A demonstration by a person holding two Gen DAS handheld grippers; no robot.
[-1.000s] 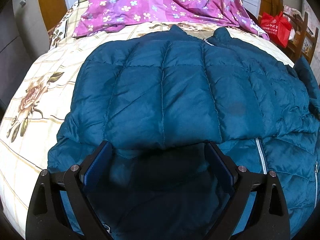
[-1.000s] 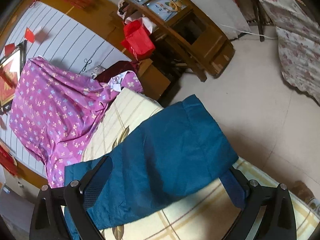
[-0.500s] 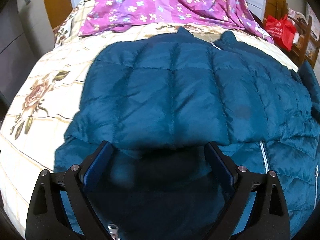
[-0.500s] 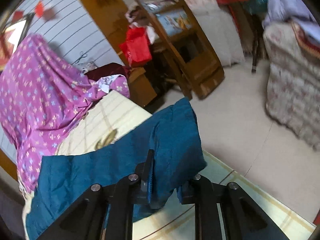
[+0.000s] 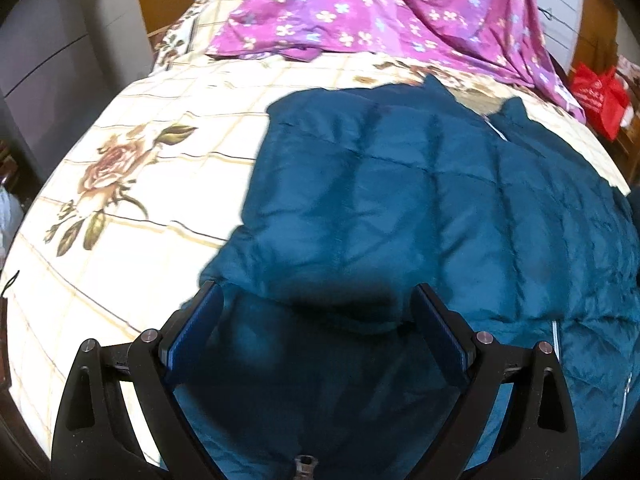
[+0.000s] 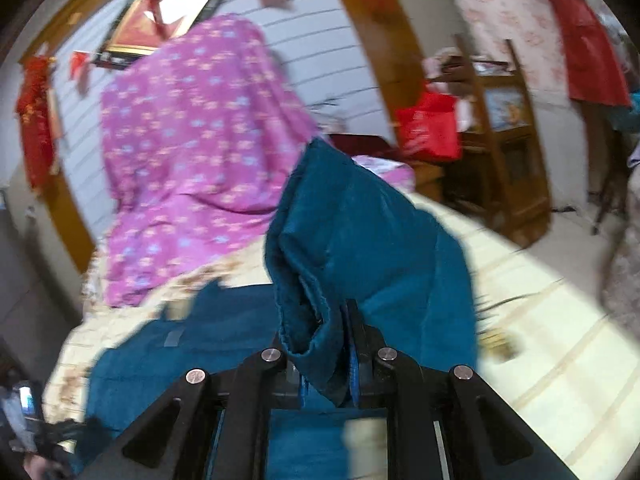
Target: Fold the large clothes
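A teal quilted down jacket (image 5: 400, 208) lies spread on the bed, zipper at the right. My left gripper (image 5: 316, 296) hangs open just above its near edge, with nothing between the blue pads. In the right wrist view my right gripper (image 6: 320, 344) is closing its jaws on the jacket's sleeve (image 6: 360, 240). The sleeve's cuff end is pinched between the pads and stands lifted above the jacket body (image 6: 224, 328). That view is blurred by motion.
A cream bedsheet (image 5: 140, 200) with rose prints covers the bed. At the headboard lies a purple flowered cloth (image 5: 380, 8). To the right of the bed are a red bag (image 6: 428, 128) and a wooden chair (image 6: 504, 152). A grey cabinet (image 5: 44, 60) stands on the left.
My right gripper went from wide open to shut on the sleeve, then lifted and swung it in over the bed. The left gripper drifted left, so more bedsheet shows.
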